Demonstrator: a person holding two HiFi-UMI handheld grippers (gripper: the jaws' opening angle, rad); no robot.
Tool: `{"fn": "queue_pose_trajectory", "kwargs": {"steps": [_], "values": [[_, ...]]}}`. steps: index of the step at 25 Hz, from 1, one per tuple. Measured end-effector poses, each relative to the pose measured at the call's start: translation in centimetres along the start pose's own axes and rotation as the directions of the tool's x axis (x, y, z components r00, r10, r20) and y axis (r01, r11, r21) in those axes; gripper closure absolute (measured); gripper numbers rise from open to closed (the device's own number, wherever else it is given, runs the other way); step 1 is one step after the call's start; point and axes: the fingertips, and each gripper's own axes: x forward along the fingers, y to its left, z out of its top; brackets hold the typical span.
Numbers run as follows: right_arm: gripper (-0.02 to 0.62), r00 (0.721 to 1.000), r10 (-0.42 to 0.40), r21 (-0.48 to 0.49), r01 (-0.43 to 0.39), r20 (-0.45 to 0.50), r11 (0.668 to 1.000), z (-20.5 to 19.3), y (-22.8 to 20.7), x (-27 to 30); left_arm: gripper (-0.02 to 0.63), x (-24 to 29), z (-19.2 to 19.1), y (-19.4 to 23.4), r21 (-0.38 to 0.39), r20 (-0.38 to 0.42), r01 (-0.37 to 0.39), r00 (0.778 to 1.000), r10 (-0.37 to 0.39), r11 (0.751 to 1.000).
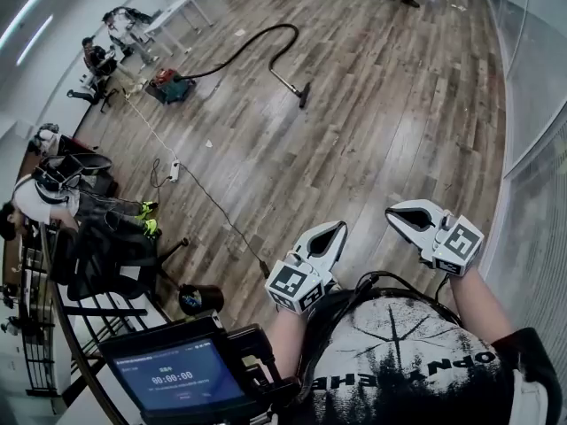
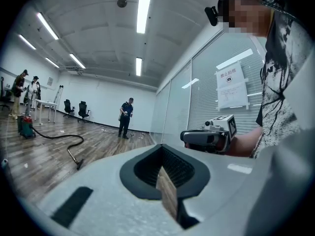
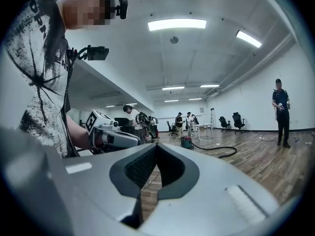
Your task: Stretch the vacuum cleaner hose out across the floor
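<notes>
Fingers of the left gripper (image 1: 337,230) are pressed together with nothing between them. Those of the right gripper (image 1: 392,214) are closed in the same way and hold nothing. Both grippers sit roughly level in front of the wearer's chest, side by side and apart, with their fingers pointing out over the wooden floor (image 1: 381,131).

The vacuum cleaner hose (image 1: 259,41) lies on the boards well ahead of the fingers and off to their left, far from both grippers. It leaves the vacuum cleaner (image 1: 168,86), rises in a wide arch and comes back down through a straight tube to the floor nozzle (image 1: 304,95). The nozzle rests flat at the end of the hose nearest the fingers.

Between the fingers and the vacuum cleaner lies a white power strip (image 1: 174,171), with a thin cable (image 1: 221,215) trailing from it toward the left fingers. Beyond the hose, farther still from the fingers, a person in dark clothing (image 2: 125,118) stands on the floor. Behind and to the left of the left fingers, a small screen (image 1: 177,377) shows a timer.
</notes>
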Motion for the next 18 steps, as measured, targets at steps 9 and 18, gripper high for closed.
{"fn": "queue_pose_trajectory", "kwargs": {"steps": [9, 18], "values": [[0.591, 1.0, 0.014, 0.038, -0.014, -0.003, 0.999, -0.8, -1.1, 1.1, 0.607, 0.5, -0.9, 1.3, -0.021, -0.006, -0.02, 1.0, 0.02, 1.0], [0.591, 0.998, 0.035, 0.034, -0.034, -0.046, 0.999, -2.4, -1.6, 5.7, 0.606, -1.7, -1.1, 5.7, -0.064, 0.007, -0.044, 0.999, 0.045, 0.997]]}}
